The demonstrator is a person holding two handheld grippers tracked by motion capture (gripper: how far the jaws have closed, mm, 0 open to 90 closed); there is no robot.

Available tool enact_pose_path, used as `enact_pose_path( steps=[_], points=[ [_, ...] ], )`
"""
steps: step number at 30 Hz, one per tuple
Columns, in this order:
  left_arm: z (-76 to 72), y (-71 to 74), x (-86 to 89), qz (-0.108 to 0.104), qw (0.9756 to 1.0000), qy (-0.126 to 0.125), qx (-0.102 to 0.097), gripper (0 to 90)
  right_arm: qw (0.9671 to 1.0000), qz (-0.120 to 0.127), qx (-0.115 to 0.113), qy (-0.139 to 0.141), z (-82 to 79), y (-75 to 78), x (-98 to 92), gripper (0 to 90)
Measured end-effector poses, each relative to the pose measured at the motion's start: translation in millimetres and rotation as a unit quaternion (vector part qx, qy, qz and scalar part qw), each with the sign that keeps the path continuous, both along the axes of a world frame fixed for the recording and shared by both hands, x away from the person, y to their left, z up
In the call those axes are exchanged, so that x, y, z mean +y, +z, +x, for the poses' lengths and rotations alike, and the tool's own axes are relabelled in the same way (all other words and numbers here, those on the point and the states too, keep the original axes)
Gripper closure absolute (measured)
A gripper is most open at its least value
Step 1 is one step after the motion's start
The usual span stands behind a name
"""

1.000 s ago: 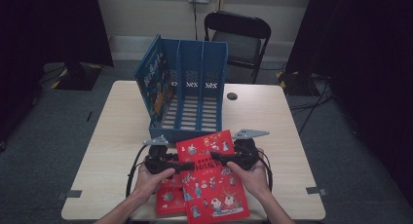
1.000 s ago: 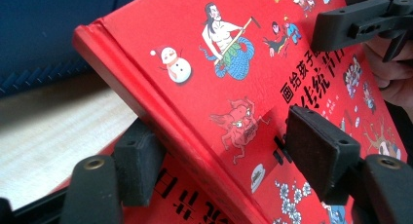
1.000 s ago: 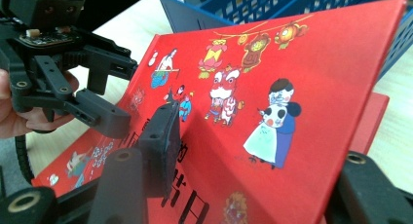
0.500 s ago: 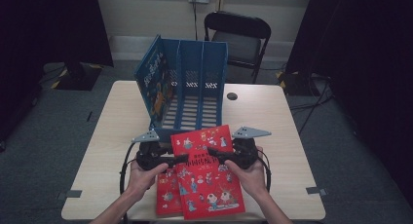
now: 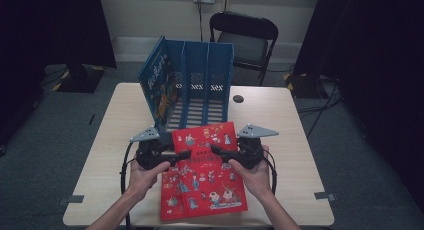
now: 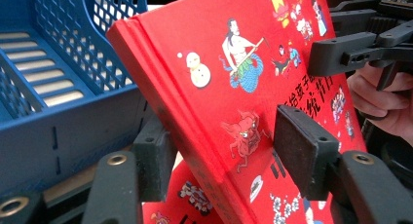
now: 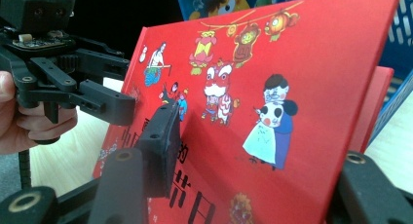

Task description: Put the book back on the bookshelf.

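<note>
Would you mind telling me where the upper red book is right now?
In the high view the upper red book is at the table's near middle, gripped between the left claw and right claw, above a second red book, before the blue file rack.

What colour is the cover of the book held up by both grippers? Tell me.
Bright red, scattered with small cartoon figures and lanterns: the book shows best in the right gripper view.

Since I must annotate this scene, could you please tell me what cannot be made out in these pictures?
1. The lower red book: high view, mostly covered by the upper red book; cover unreadable.
2. The blue book in the rack: high view, title too small and dim.
3. The dark round thing on the table: high view, too small to identify.
</note>
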State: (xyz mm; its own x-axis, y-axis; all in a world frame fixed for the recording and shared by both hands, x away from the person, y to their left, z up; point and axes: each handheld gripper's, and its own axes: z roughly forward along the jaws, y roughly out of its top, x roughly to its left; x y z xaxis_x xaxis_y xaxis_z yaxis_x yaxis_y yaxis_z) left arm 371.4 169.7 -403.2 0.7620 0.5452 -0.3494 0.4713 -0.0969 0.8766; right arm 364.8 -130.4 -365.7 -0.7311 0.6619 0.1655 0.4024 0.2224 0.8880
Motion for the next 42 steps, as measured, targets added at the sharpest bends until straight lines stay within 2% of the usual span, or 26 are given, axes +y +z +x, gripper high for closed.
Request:
enact_pose_path(
  steps=[4,6,9,12,14,17,19,21,23,26,29,32,34,37,40,42],
  points=[
    [1.5,11.1,2.4,-0.004,0.9999,0.007,-0.013,47.2,0.9999,0.004,-0.010,-0.002,0.9,7.1,1.3,46.9],
    [1.8,18.6,2.2,0.004,0.9996,0.007,-0.026,48.3,0.9998,0.010,-0.015,-0.005,1.7,10.3,1.3,47.1],
    [-0.1,27.2,1.1,0.002,0.9987,0.012,-0.049,48.9,0.9995,0.020,-0.025,-0.007,1.8,13.6,0.2,47.2],
    [-5.2,29.8,-3.0,0.003,0.9980,-0.002,-0.063,44.5,0.9989,0.022,-0.040,-0.004,-4.1,13.5,-4.0,47.7],
    [-7.4,29.2,-4.1,-0.015,0.9977,-0.019,-0.063,46.8,0.9990,0.024,-0.037,0.003,-7.9,11.9,-10.3,47.8],
    [-8.0,27.0,-9.2,-0.012,0.9978,-0.019,-0.063,47.2,0.9990,0.023,-0.037,0.004,-11.9,11.8,-15.2,47.8],
    [-6.9,27.4,-8.8,-0.018,0.9980,-0.021,-0.057,49.3,0.9990,0.024,-0.039,0.002,-13.2,11.5,-15.9,47.9],
    [-6.7,28.1,-8.3,-0.016,0.9978,-0.018,-0.062,53.9,0.9989,0.025,-0.040,0.004,-13.9,11.6,-16.3,47.8],
    [-6.2,28.3,-8.3,-0.018,0.9977,-0.016,-0.063,54.2,0.9989,0.024,-0.041,0.004,-13.8,12.0,-15.9,47.8],
    [-5.5,33.6,-6.6,-0.021,0.9968,-0.007,-0.077,55.4,0.9984,0.028,-0.049,0.002,-12.4,13.3,-14.4,47.8],
    [-5.5,42.6,-7.5,-0.016,0.9952,-0.001,-0.096,57.3,0.9965,0.038,-0.074,-0.005,-11.6,16.4,-13.2,48.8],
    [-6.9,50.3,-6.3,-0.015,0.9936,-0.001,-0.112,59.9,0.9958,0.049,-0.078,-0.003,-8.2,19.9,-15.9,48.8],
    [-9.3,48.7,-6.1,-0.012,0.9927,-0.005,-0.120,60.0,0.9960,0.041,-0.079,0.000,-9.3,20.2,-15.9,48.9],
    [-14.4,45.3,-6.3,-0.021,0.9916,-0.028,-0.125,62.2,0.9961,0.036,-0.080,0.008,-12.5,18.9,-17.8,46.5],
    [-19.7,38.4,-16.6,0.009,0.9906,-0.044,-0.130,58.8,0.9962,0.036,-0.078,0.015,-16.3,16.1,-21.8,45.4],
    [-20.6,31.7,-21.5,0.006,0.9907,-0.055,-0.125,60.3,0.9957,0.034,-0.085,0.015,-21.2,14.0,-24.2,45.5]
  ],
)
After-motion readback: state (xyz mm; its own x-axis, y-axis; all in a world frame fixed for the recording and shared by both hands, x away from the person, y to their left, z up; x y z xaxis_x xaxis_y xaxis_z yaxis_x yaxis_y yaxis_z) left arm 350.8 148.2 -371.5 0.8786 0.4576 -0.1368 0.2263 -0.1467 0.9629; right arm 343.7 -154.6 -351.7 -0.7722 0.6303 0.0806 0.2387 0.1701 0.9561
